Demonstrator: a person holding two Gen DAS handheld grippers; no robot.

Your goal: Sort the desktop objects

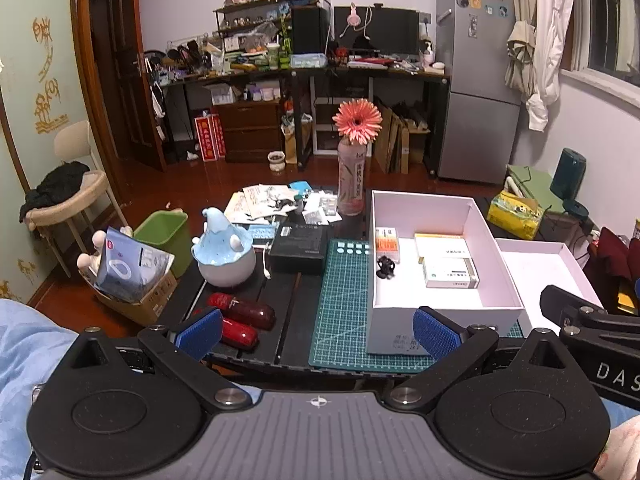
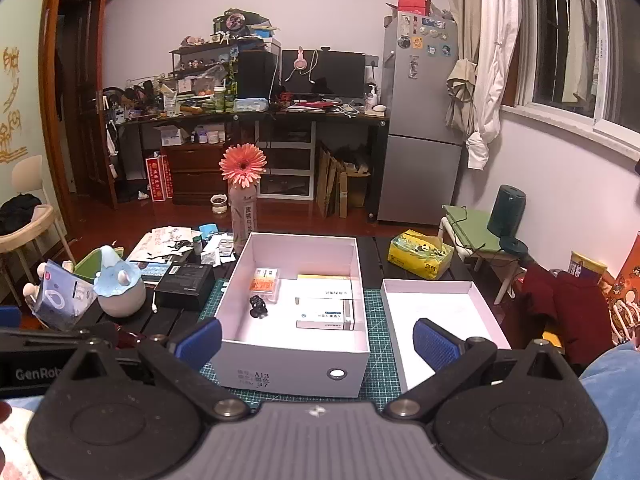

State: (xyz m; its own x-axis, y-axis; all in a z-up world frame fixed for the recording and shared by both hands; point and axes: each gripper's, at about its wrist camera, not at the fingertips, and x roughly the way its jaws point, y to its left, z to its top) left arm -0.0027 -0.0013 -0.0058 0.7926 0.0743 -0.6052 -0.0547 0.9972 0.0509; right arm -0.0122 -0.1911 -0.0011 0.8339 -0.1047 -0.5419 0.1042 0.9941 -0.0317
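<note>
Both hand-held grippers, left (image 1: 318, 330) and right (image 2: 318, 338), spread wide, empty, above the surface's near edge. White box (image 2: 294, 364) on the green mat (image 1: 340, 320) holds medicine cartons (image 2: 326, 314) and a black clip (image 2: 259, 306).

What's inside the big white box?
Inside the white box lie two white medicine boxes, a small orange-and-white pack and a little black thing. Anything beneath the stacked boxes is hidden.
</note>
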